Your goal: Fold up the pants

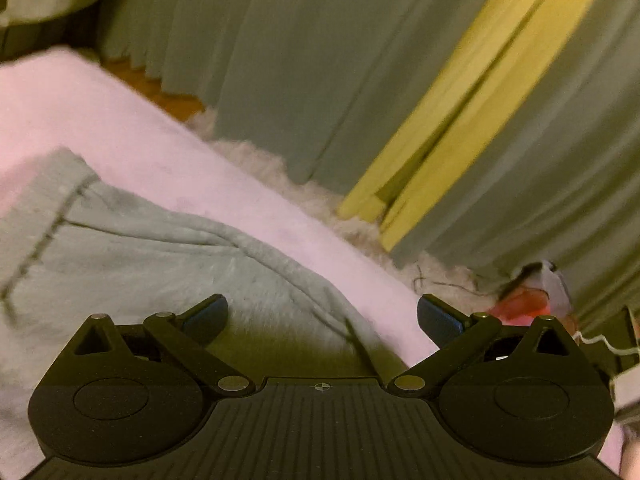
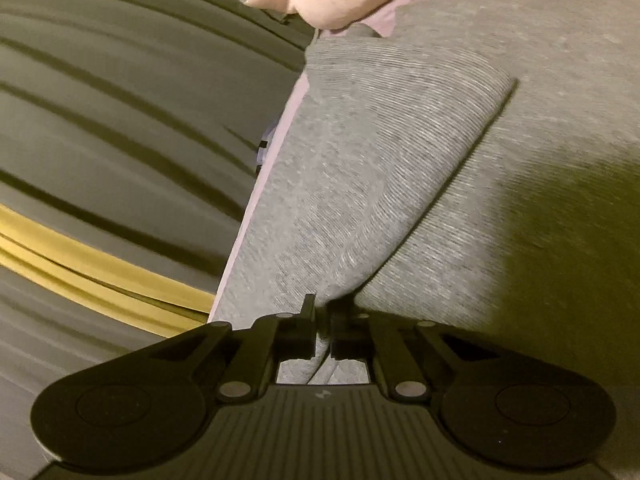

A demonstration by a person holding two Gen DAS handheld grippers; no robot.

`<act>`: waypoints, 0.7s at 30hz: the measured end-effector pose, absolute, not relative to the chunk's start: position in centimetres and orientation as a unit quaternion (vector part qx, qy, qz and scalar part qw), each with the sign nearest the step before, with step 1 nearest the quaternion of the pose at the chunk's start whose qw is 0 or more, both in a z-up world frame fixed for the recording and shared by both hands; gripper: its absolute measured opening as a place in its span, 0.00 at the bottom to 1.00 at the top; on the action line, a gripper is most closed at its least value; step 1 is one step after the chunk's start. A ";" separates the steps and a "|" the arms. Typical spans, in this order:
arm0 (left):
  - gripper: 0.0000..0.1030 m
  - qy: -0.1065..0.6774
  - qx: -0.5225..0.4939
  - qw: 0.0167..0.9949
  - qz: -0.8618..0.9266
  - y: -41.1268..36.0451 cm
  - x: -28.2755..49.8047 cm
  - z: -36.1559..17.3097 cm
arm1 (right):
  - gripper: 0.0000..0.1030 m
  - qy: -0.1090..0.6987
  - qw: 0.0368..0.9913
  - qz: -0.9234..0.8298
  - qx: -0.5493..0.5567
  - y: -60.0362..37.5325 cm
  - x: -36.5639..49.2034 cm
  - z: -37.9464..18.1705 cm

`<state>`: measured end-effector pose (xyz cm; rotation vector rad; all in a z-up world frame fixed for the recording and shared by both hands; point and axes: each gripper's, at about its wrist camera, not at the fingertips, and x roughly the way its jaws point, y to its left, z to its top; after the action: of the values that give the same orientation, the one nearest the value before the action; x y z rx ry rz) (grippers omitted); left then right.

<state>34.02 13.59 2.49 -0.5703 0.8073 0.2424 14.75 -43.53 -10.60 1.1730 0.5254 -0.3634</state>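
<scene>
R gripper (image 2: 322, 320) fingers are pinched tight on a fold of the gray pants (image 2: 360, 184), fabric bunched between them, w/ the pants' edge running just beside the pink bed (image 2: 280, 120) edge. L gripper (image 1: 322, 316) fingers are spread wide, holding nothing, over the pants (image 1: 132, 256) lying flat on the bed (image 1: 120, 128). Beyond the bed edge: rug (image 1: 320, 200), green curtain (image 1: 280, 60).

I see a pink blanket (image 1: 132, 128) beneath, grey-green curtains (image 1: 280, 60) with a yellow stripe (image 1: 452, 120) behind, a shaggy cream rug (image 1: 304, 188) and something red (image 1: 524, 306) below.
</scene>
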 end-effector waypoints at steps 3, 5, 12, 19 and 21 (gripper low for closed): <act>0.74 0.420 -0.317 0.839 0.138 14.6 36.1 0.1 | 0.04 0.238 0.791 -0.162 0.540 -43.5 14.9 -10.7; 0.70 0.438 -0.305 0.832 0.150 14.6 37.2 -0.4 | 0.04 0.233 0.792 -0.159 0.541 -43.5 14.7 -10.9; 0.11 0.439 -0.327 0.825 0.140 15.2 36.9 -0.5 | 0.04 0.235 0.798 -0.153 0.533 -43.6 14.3 -10.7; 0.10 0.340 -0.344 0.868 0.110 15.6 26.9 4.7 | 0.05 0.223 0.801 -0.144 0.537 -44.2 13.7 -9.5; 0.10 0.327 -0.335 0.878 0.099 15.4 23.4 6.2 | 0.05 0.205 0.815 -0.144 0.522 -44.1 12.8 -7.9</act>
<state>23.41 15.39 6.17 -0.6996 0.6814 0.2054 12.84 -44.07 -7.90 1.1135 0.4368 -0.3072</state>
